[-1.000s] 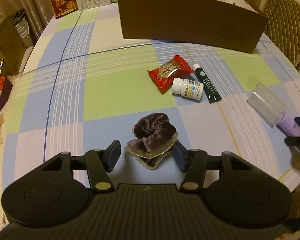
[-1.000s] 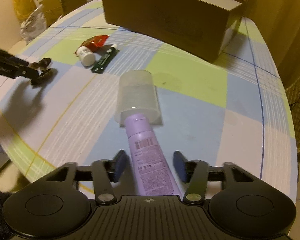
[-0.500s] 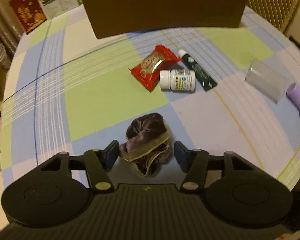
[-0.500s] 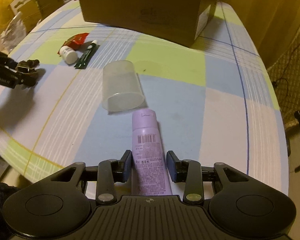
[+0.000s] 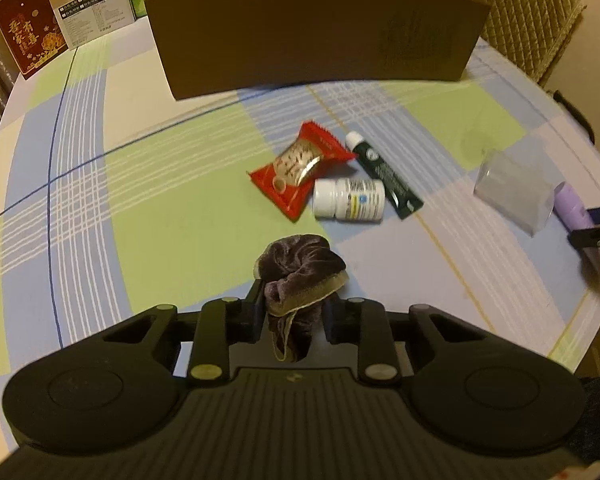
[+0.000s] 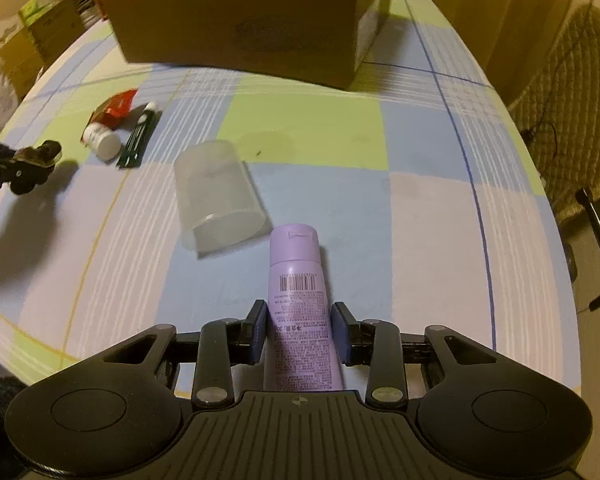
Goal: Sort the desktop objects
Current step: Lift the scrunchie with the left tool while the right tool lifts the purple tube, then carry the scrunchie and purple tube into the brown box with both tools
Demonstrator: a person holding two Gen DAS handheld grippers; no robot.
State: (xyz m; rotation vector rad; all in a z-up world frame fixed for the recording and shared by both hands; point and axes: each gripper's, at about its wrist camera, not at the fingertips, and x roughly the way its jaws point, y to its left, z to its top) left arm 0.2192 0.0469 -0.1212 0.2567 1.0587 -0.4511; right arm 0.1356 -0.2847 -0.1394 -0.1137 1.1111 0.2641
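Note:
My left gripper (image 5: 290,312) is shut on a dark purple velvet scrunchie (image 5: 300,270) and holds it above the checked tablecloth. My right gripper (image 6: 300,332) is shut on a lilac tube (image 6: 298,300), which shows at the right edge of the left wrist view (image 5: 572,210). A clear plastic cup (image 6: 218,196) lies on its side just left of the tube's cap. A red snack packet (image 5: 300,168), a white pill bottle (image 5: 348,198) and a dark green tube (image 5: 386,174) lie together mid-table. The brown cardboard box (image 5: 312,38) stands at the back.
Printed cartons (image 5: 88,12) and a red packet (image 5: 26,34) stand at the far left. A quilted chair (image 6: 572,92) stands off the table's right edge. The left gripper with the scrunchie appears in the right wrist view (image 6: 28,164).
The left jaws closed on the scrunchie and lifted it off the cloth. The right jaws closed on the lilac tube and drew it back out of the clear cup.

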